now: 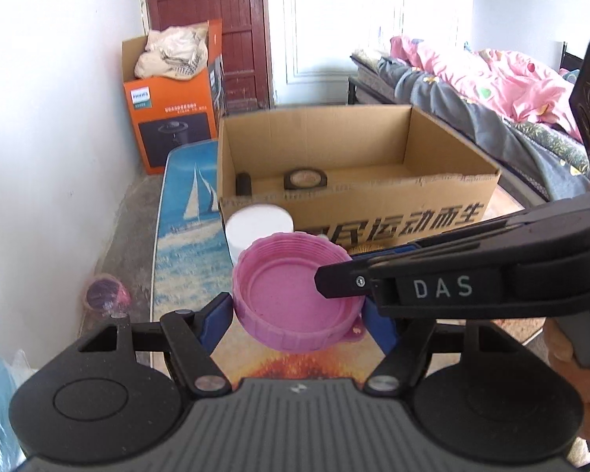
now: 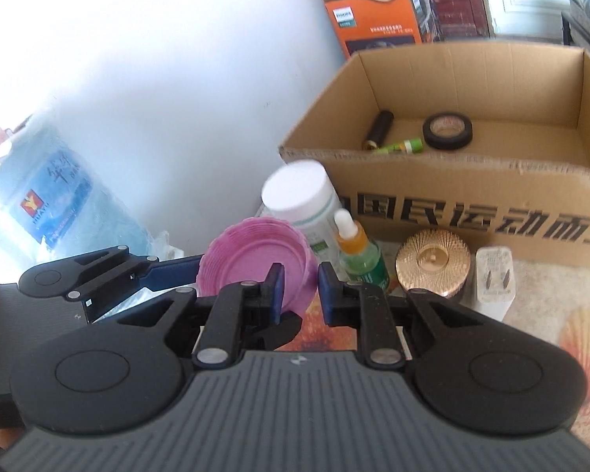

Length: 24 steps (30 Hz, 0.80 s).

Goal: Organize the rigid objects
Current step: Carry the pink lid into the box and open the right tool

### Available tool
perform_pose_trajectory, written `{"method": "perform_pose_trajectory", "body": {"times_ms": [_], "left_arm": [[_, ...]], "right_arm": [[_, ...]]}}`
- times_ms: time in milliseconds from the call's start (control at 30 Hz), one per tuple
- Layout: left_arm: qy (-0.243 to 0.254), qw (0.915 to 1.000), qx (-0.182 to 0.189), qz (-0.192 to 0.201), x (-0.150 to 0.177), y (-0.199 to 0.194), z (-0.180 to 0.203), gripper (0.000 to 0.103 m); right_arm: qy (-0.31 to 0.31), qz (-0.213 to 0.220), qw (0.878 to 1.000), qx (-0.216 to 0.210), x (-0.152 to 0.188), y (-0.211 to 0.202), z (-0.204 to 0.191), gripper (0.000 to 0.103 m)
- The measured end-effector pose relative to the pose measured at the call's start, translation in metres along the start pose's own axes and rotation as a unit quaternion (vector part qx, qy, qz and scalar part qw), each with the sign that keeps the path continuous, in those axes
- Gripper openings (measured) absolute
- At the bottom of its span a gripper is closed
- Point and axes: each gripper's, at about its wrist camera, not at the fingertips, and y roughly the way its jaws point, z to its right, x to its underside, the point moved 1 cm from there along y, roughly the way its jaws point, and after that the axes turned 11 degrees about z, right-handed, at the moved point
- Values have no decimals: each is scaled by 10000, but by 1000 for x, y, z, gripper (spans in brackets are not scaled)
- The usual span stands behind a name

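Pink lid (image 1: 295,295) sits lower centre of the left wrist view, clamped between the left gripper (image 1: 295,314) fingers; right gripper (image 2: 299,291) fingers are apart around its rim, seemingly mid-handover. Next move: lift it over the cardboard box (image 1: 373,212) wall, clearing white jar (image 2: 299,192) and dropper bottle (image 2: 358,251).

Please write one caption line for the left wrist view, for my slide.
Left gripper holds a pink lid before the cardboard box.
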Motion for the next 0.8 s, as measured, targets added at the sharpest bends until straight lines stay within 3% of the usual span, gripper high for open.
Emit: {"method": "perform_pose_trajectory", "body": {"times_ms": [167, 300, 533, 667, 800], "left_arm": [[223, 9992, 161, 288, -49, 3, -1, 73], [391, 9984, 369, 145, -90, 32, 2, 73], [424, 9904, 874, -983, -131, 127, 9, 73], [373, 9798, 1028, -1672, -126, 181, 11, 73], [406, 9713, 1064, -2089, -117, 217, 14, 73]], "right_arm": [[-136, 346, 9993, -77, -51, -14, 6, 18], [-62, 240, 9997, -38, -91, -7, 31, 18], [416, -696, 9963, 277, -137, 40, 102, 19], [719, -1286, 9884, 364, -142, 77, 141, 20], [874, -1740, 9800, 401, -135, 111, 166, 20]]}}
